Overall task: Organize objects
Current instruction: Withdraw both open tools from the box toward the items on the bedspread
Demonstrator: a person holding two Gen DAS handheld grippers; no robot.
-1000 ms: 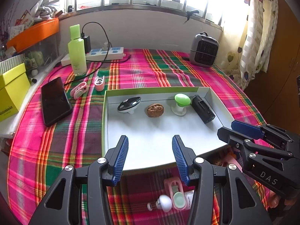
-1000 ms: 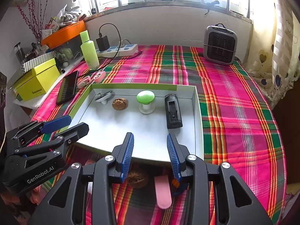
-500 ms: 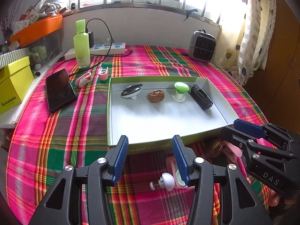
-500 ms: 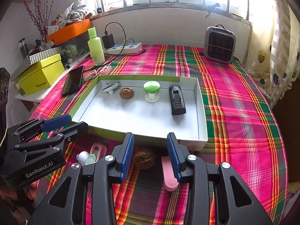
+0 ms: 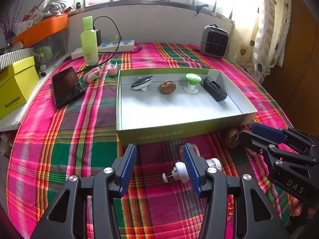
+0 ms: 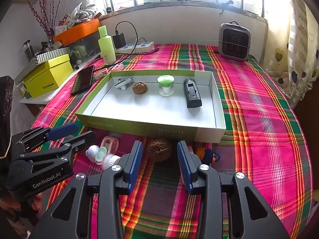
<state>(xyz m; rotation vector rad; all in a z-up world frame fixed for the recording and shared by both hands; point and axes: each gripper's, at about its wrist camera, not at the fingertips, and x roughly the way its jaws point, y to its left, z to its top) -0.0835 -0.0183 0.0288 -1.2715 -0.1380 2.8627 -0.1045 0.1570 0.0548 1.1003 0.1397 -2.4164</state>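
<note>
A shallow green-walled box [image 5: 179,133] [image 6: 139,126] lies on the plaid cloth. It holds a black-white stand [image 5: 142,82], a walnut [image 5: 167,87], a green-topped knob [image 5: 193,82] and a black rectangular device [image 5: 215,88]. In front of the box lie a white knob [image 5: 178,172], a pink clip [image 6: 109,142], a second walnut [image 6: 159,149] and a blue-orange charm [image 6: 208,155]. My left gripper [image 5: 159,167] is open above the cloth next to the white knob. My right gripper [image 6: 159,161] is open, with the loose walnut just ahead between its fingers.
A black phone [image 5: 66,86], a green bottle [image 5: 89,41], a power strip [image 5: 111,46] and two small pink items [image 5: 91,74] lie left of the box. A yellow box [image 5: 15,87] sits at the left edge. A grey heater [image 5: 214,40] stands at the back right.
Both grippers have pulled back from over the box towards the near side of the table. The small objects in front of the box have come into fuller view. Both stay open.
</note>
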